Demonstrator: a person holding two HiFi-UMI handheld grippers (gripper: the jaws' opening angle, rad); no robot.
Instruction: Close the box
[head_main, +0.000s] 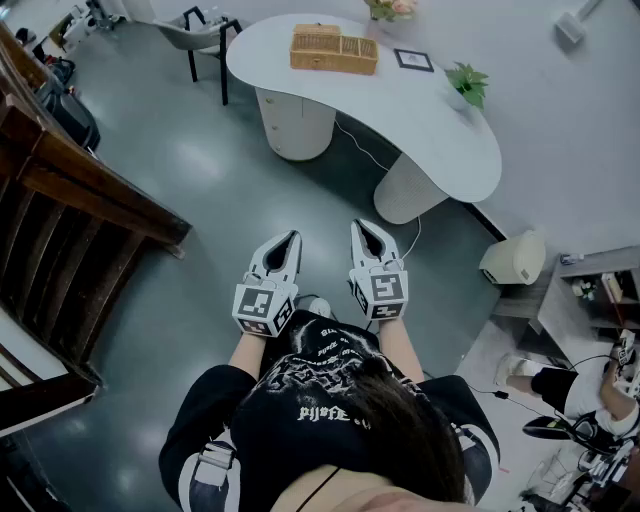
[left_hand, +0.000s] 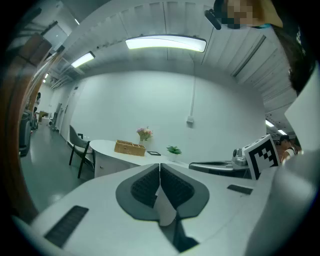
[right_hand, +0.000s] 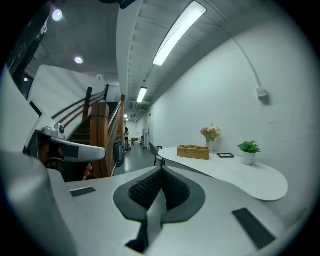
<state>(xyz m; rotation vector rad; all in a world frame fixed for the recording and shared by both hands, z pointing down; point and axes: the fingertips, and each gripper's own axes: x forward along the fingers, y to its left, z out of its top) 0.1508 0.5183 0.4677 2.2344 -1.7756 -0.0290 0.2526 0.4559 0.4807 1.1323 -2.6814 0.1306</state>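
I'm looking at an office lobby: curved white reception surface (head_main: 425, 120) at twelve o'clock, wooden staircase (head_main: 60, 190) at nine.

Bare grey floor (head_main: 250, 180) lies open ahead of the left tool (head_main: 288, 242) and right tool (head_main: 364, 232), as far as the desk (head_main: 430, 125) well beyond them. A wooden stair rail (head_main: 80, 190) hems the left side, and a white bin (head_main: 513, 260) stands at the right. On the desk, a wicker box (head_main: 334, 50), picture frame (head_main: 413, 60) and potted plant (head_main: 467, 83) line the far edge, leaving the near part bare.

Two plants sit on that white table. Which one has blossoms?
The bouquet beside the wicker box: it has pinkish blossoms. The other, the potted plant near the picture frame, is only green leaves.
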